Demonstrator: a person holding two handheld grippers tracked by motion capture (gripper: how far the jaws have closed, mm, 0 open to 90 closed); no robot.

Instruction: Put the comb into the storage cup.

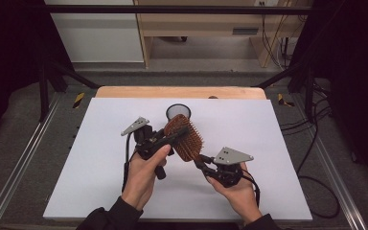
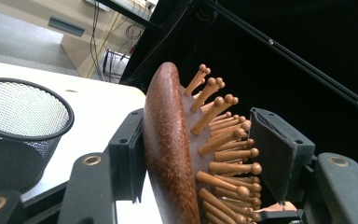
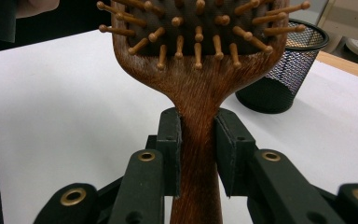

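Right gripper view, hairbrush (image 3: 200,93) handle clamped between fingers (image 3: 170,140)

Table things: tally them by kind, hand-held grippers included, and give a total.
Wooden paddle hairbrush: 1
Black mesh pen cup: 1
Hand-held gripper: 2, left hand-held gripper, right hand-held gripper
Total: 4

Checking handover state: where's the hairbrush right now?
High view: the hairbrush is mid-table, above the white sheet, just in front of the mesh cup, handle clamped in the right tongs, head between the left tongs.
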